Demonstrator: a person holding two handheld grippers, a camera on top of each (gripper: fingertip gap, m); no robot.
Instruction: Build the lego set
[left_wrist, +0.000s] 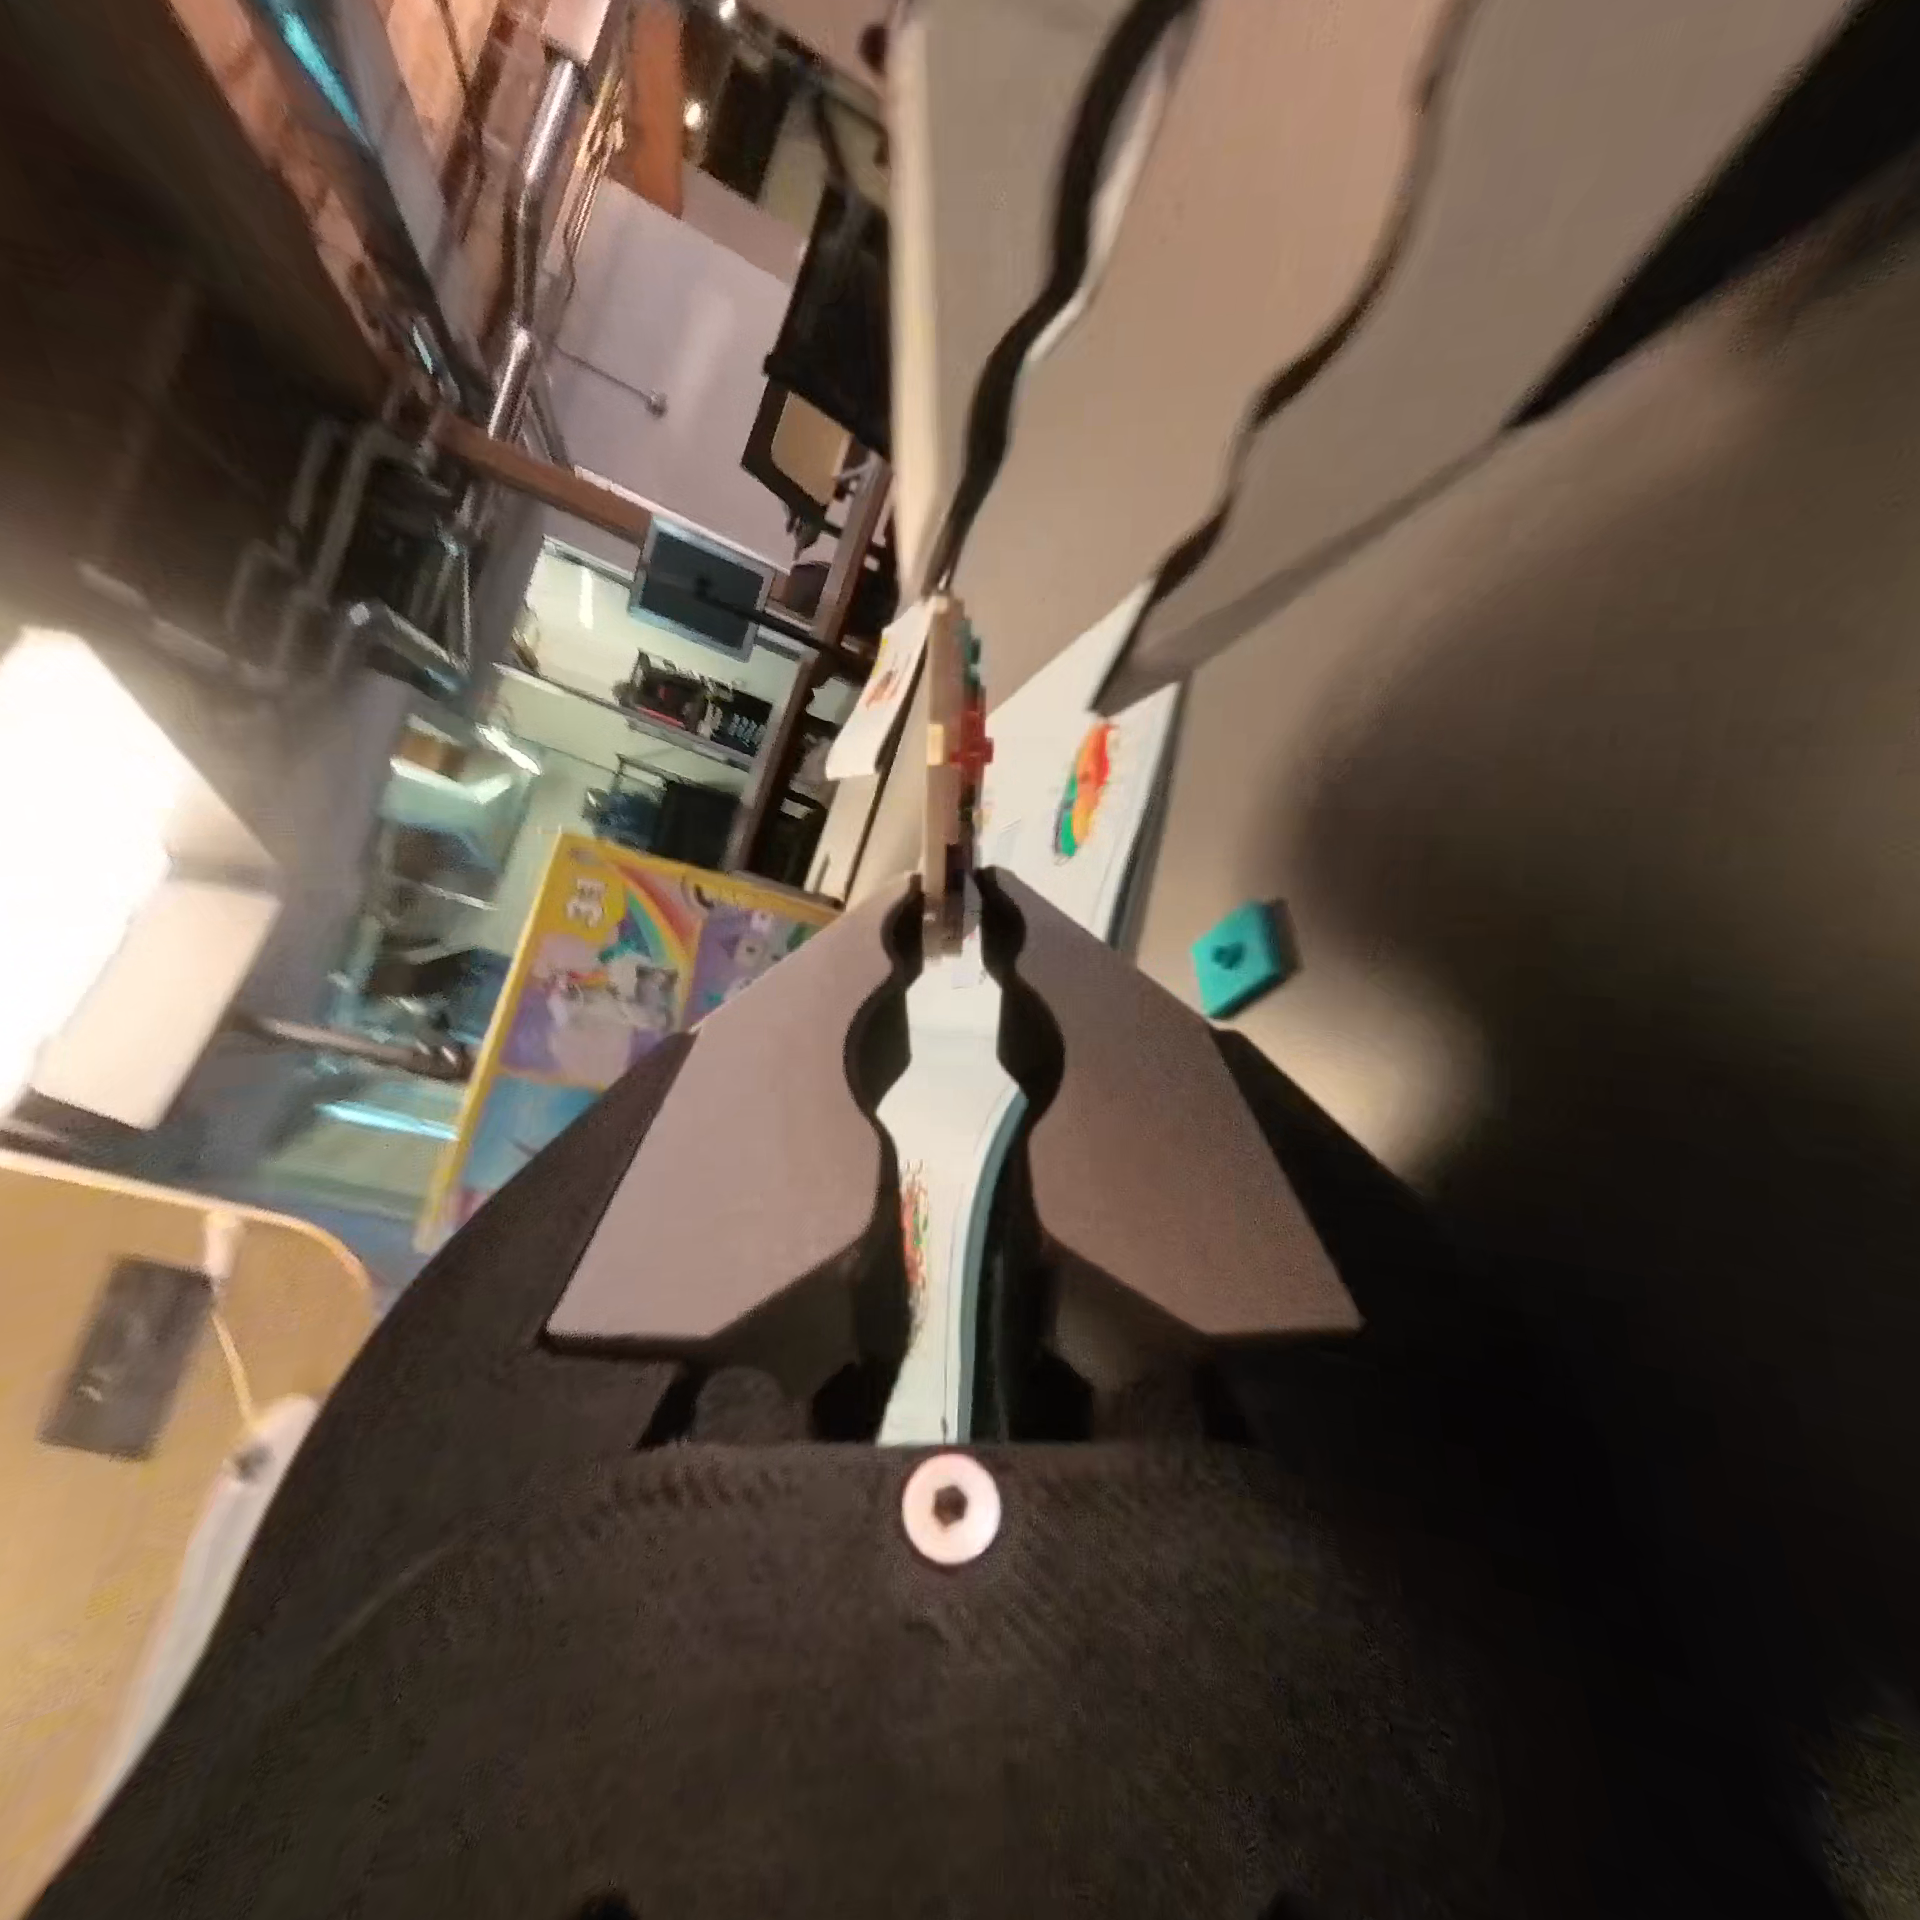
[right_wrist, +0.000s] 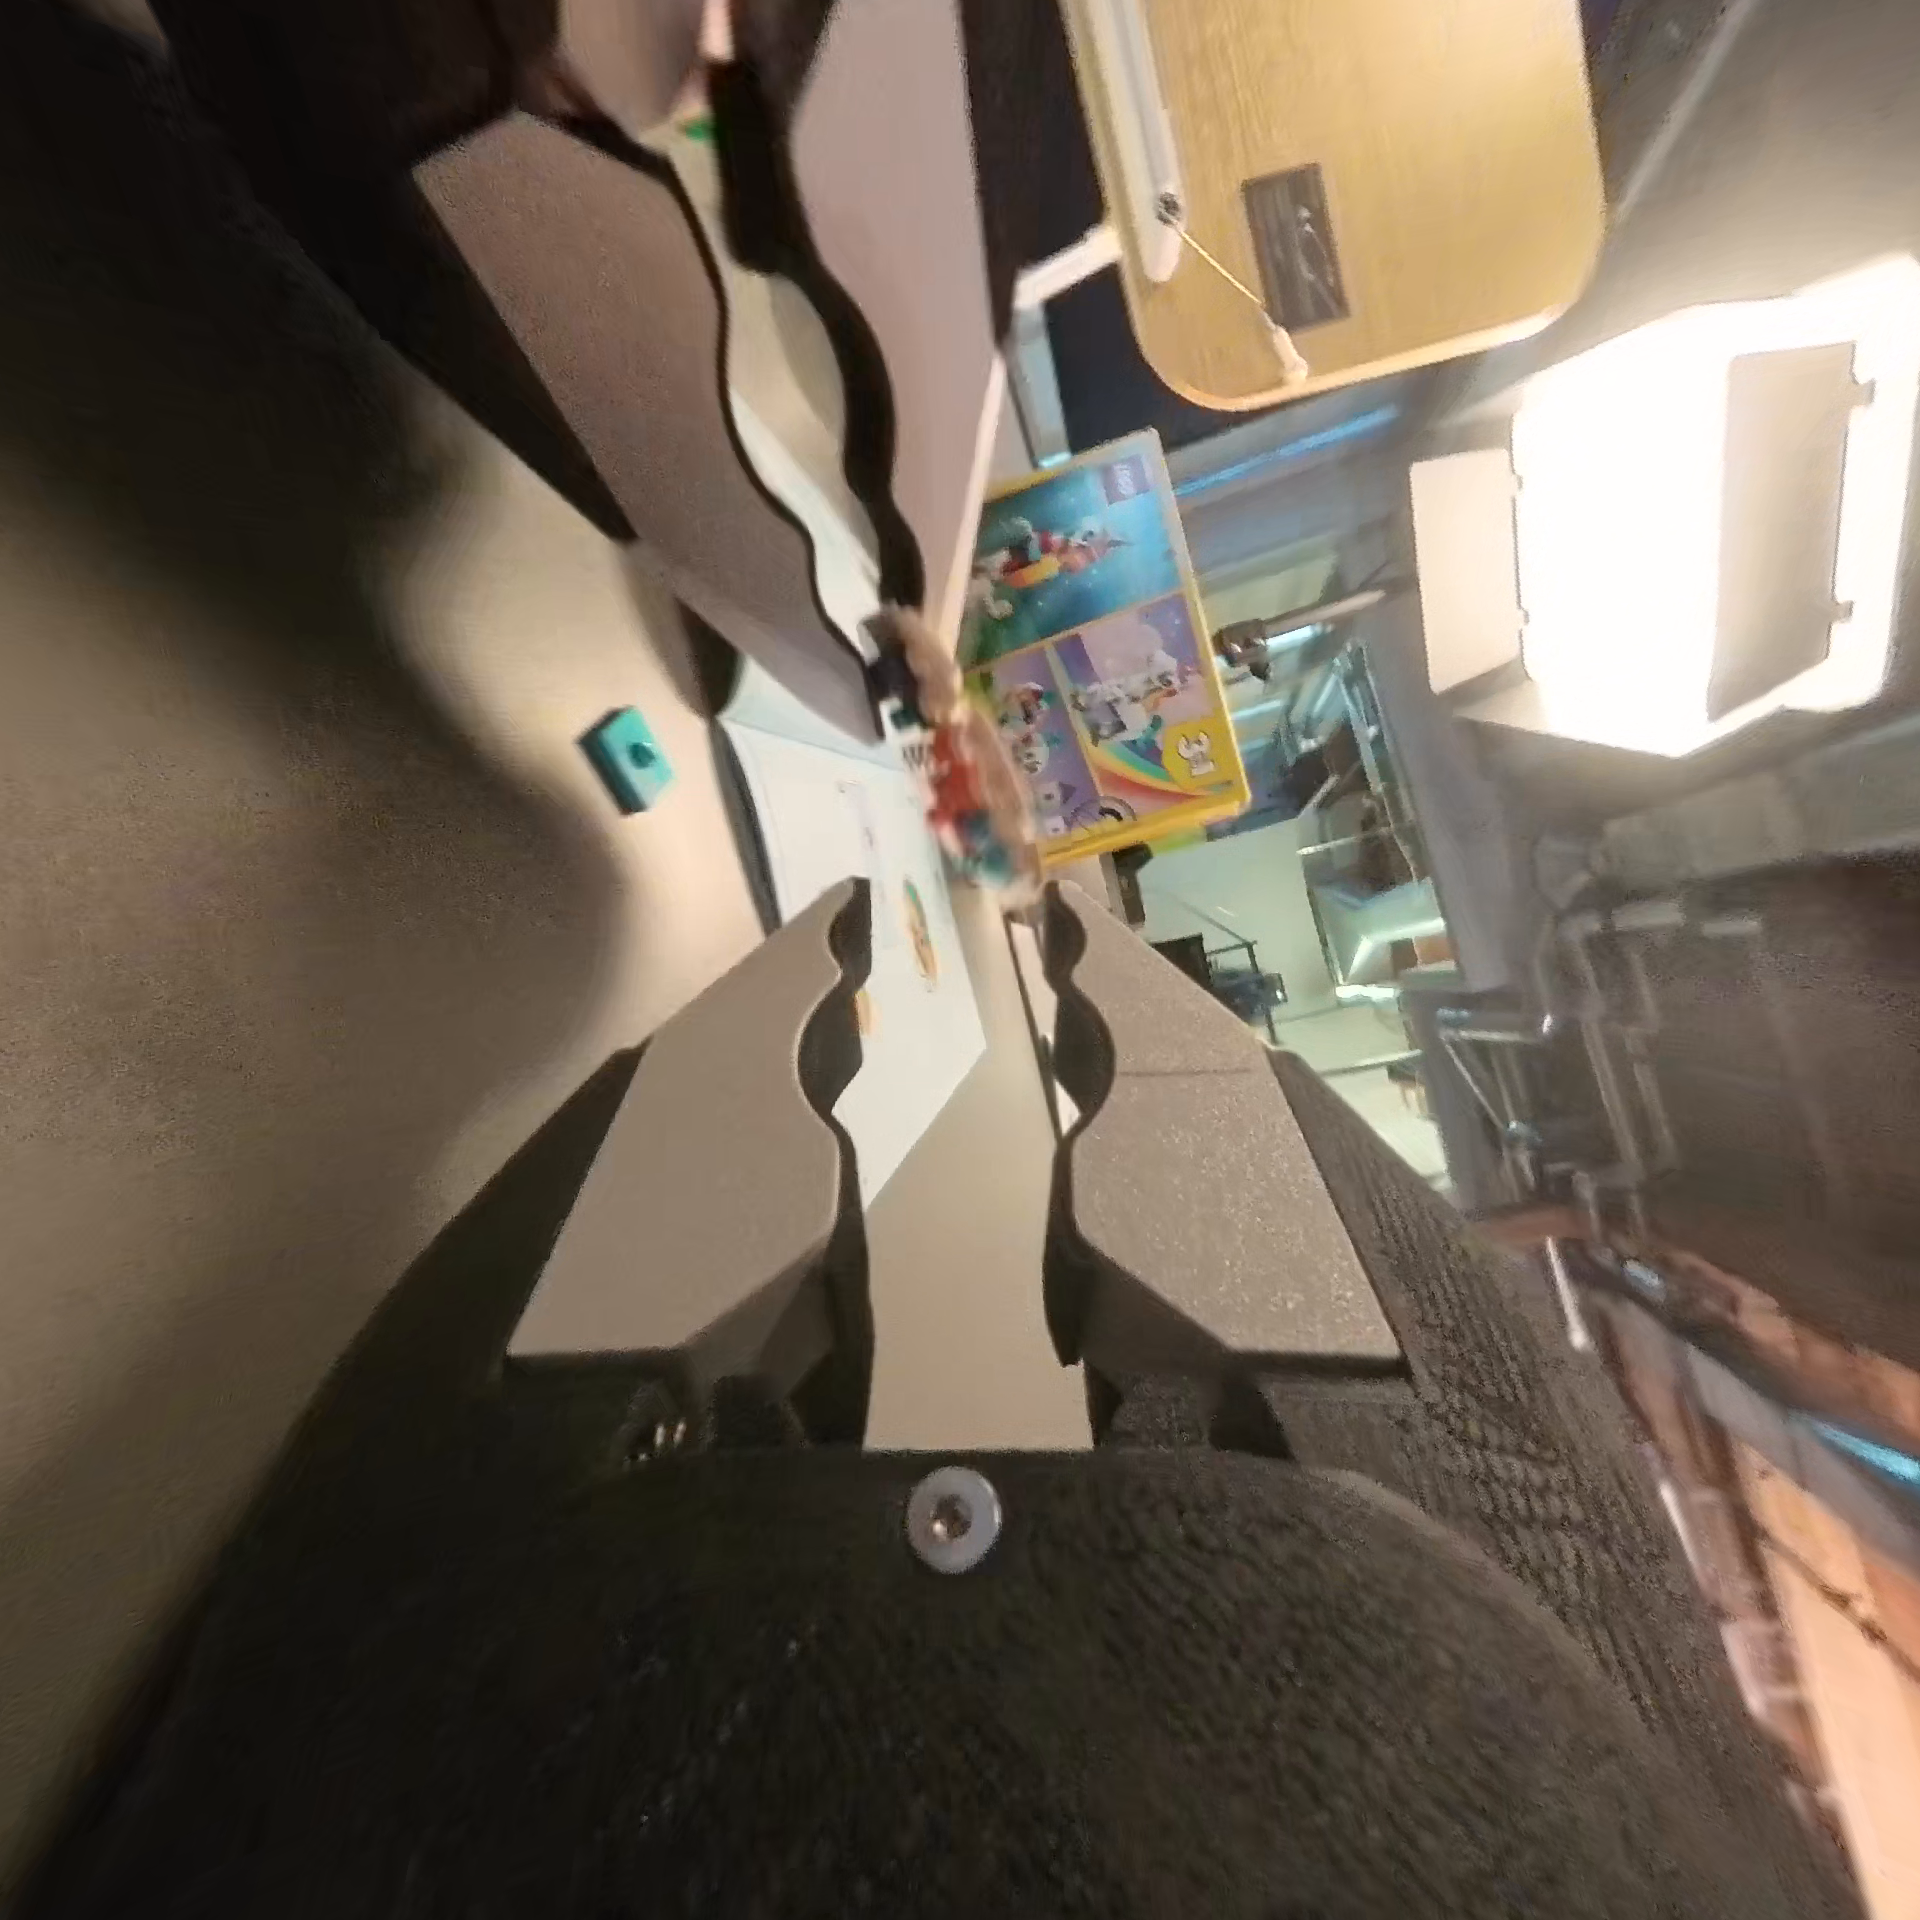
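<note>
My left gripper (left_wrist: 948, 902) is shut on the near end of a flat tan lego assembly (left_wrist: 948, 769), seen edge-on, with red and teal pieces on one face. My right gripper (left_wrist: 1039, 623) comes in from the top, jaws open, one fingertip at the assembly's far end. In the right wrist view the right gripper (right_wrist: 951, 904) is open and the blurred assembly (right_wrist: 961, 769) ends just by one of its fingertips. The left gripper (right_wrist: 899, 634) holds the other end. A loose teal brick (left_wrist: 1244, 956) lies on the table (left_wrist: 1507, 831); it also shows in the right wrist view (right_wrist: 627, 767).
An open instruction booklet (left_wrist: 1081, 769) lies on the table under the assembly, also in the right wrist view (right_wrist: 831, 862). The yellow lego box (left_wrist: 623, 997) (right_wrist: 1112, 665) stands at the table edge. A wooden chair (right_wrist: 1351, 187) and a bright light panel (right_wrist: 1662, 540) stand beyond. The tips of one gripper are about 4 cm away from the tips of the other.
</note>
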